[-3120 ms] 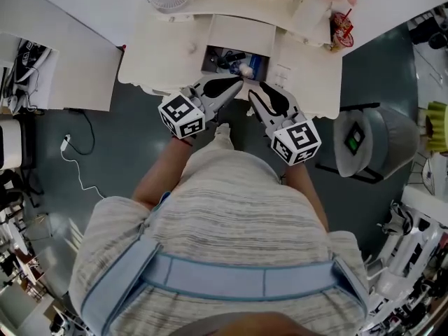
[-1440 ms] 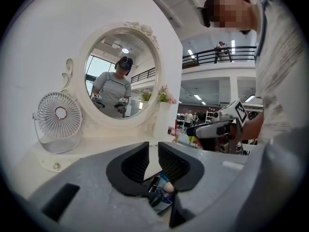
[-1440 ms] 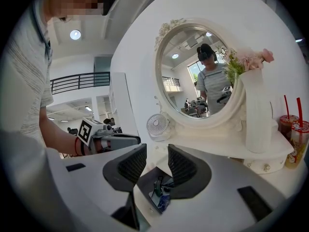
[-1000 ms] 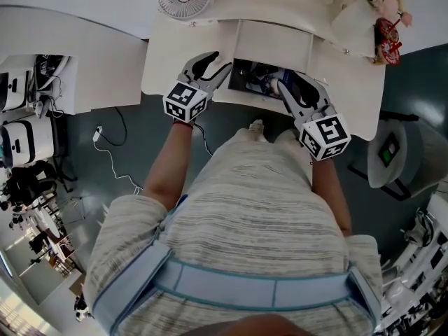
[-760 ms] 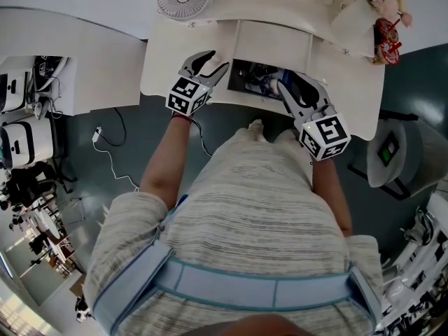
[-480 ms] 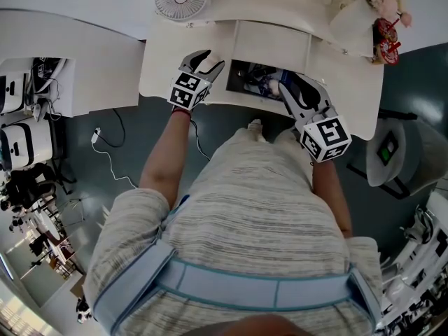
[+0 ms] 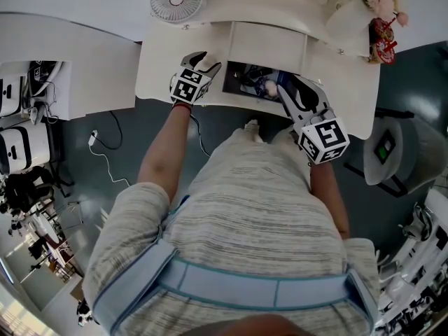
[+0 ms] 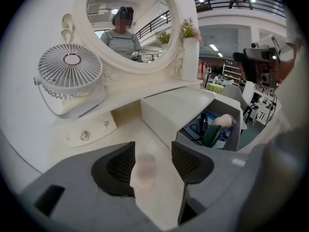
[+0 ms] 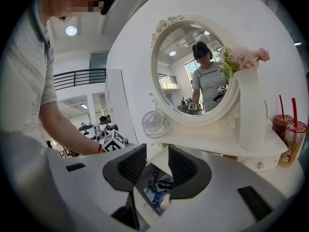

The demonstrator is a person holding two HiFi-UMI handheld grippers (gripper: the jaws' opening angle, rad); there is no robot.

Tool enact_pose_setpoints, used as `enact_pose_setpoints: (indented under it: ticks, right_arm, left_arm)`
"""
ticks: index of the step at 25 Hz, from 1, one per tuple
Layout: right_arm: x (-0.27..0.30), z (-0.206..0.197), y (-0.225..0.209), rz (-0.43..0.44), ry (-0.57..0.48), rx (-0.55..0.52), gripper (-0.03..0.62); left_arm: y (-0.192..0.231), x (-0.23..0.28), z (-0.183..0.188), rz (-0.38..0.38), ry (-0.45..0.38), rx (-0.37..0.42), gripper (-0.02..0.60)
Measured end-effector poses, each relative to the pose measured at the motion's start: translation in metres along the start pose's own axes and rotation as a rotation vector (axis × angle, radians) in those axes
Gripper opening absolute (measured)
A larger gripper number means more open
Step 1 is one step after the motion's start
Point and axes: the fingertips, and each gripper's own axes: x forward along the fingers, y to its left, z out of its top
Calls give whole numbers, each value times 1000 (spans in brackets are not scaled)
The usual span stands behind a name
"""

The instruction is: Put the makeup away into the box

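Left claw released, jaws just opened wide. A pale pink makeup piece stands between them on the counter, left of the open box. Right claw is slack and empty at the box's right edge.

Right gripper — jaws apart, nothing between the pads. Below the gap: open box holding makeup. Along the tabletop's back edge: oval mirror, small fan, white vase. Right corner — two red cups.
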Motion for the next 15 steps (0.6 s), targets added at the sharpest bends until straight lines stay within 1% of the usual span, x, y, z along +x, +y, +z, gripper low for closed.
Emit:
enact_pose_setpoints:
  ticks: [5, 9, 13, 15]
  right_arm:
    - [0, -1, -2, -7, 6, -1, 104]
    - [-1, 0, -4, -14, 10, -3, 104]
    - [-1, 1, -5, -19, 11, -3, 104]
    - [-2, 0, -6, -22, 12, -3, 104]
  left_arm:
    - [4, 11, -8, 16, 43, 1, 232]
    - [10, 19, -15, 38, 98, 6, 232]
    - [10, 27, -28, 27, 158, -3, 232]
    - [12, 29, -31, 32, 174, -15, 232]
